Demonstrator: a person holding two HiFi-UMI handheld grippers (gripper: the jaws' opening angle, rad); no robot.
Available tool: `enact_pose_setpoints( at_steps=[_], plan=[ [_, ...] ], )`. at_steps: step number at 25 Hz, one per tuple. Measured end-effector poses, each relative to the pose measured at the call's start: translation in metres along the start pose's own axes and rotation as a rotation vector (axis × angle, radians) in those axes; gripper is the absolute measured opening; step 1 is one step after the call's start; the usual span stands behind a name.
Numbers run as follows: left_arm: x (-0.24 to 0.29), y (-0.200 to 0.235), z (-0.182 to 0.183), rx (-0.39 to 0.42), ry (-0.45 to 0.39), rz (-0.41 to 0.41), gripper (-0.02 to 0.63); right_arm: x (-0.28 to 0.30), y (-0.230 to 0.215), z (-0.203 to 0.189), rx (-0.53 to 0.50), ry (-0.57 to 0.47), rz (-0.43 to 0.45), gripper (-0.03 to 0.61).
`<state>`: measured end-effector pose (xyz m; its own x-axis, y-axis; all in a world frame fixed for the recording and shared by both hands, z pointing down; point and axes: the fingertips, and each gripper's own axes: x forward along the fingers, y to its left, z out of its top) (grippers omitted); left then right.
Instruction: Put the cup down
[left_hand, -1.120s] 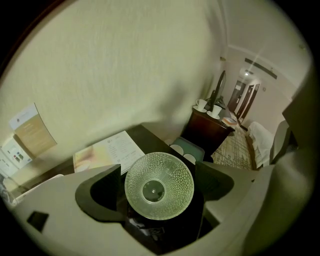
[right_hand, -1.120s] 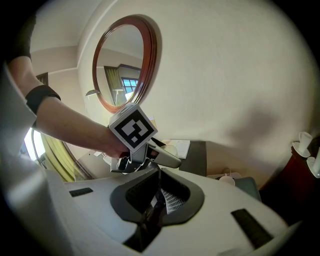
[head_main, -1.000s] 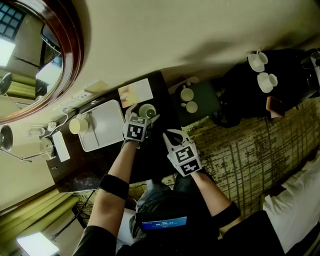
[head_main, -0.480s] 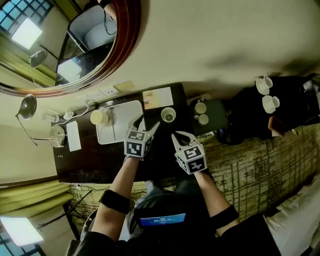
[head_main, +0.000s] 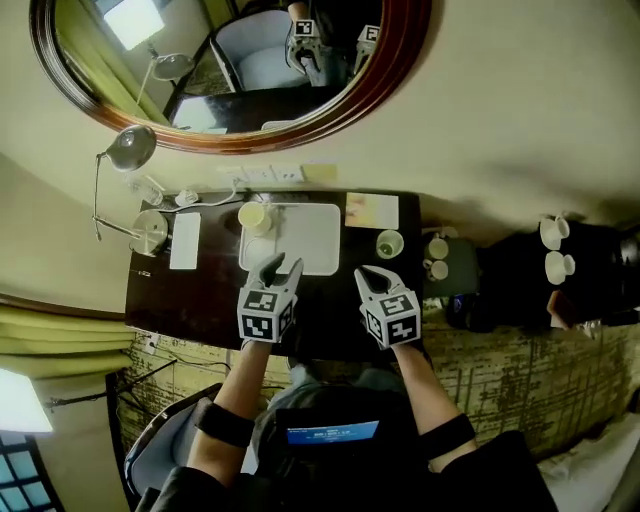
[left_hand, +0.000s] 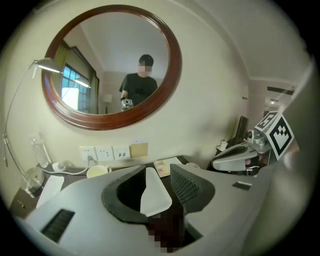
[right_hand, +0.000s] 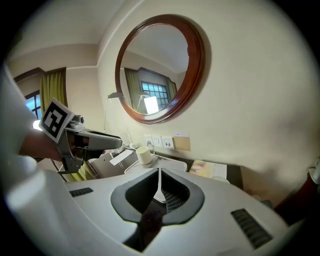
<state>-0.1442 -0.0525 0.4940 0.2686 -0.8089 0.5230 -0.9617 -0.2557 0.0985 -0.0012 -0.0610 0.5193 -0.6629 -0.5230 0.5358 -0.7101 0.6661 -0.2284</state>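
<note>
Finishing: the cup (head_main: 389, 243) stands free by the desk's (head_main: 200, 300) right edge.
The left gripper (head_main: 280, 268), jaws just closing, is narrowly apart and empty; the right gripper (head_main: 374, 278) is pinched together, empty. Next, simply withdraw.

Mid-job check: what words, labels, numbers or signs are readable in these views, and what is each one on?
No text here is legible.
Small blue screen at the person's chest: a pale line of print, too small to read.
Pale rectangular leaflet on the dark wooden desk: printing blurred, unreadable.
White strip-shaped card on the same desk: no legible marks.
</note>
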Motion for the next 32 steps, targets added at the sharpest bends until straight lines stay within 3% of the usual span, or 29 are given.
enact_pose_setpoints(
  at_steps=[4,10,21,32],
  plan=[
    [-0.038,0.040,-0.008,-0.081,-0.051,0.080,0.091,0.014,0.026,0.010,-0.047,0.002,0.029,0.035],
    [-0.076,0.079,-0.029,-0.154,-0.062,0.154,0.003,0.031,0.061,0.012,-0.081,0.020,0.073,0.035],
    [-0.120,0.118,-0.066,-0.260,-0.064,0.238,0.003,0.046,0.091,0.010,-0.105,0.055,0.113,0.035],
    [-0.115,0.117,-0.073,-0.311,-0.048,0.230,0.002,0.048,0.099,0.013,-0.113,0.065,0.160,0.035]
  ],
)
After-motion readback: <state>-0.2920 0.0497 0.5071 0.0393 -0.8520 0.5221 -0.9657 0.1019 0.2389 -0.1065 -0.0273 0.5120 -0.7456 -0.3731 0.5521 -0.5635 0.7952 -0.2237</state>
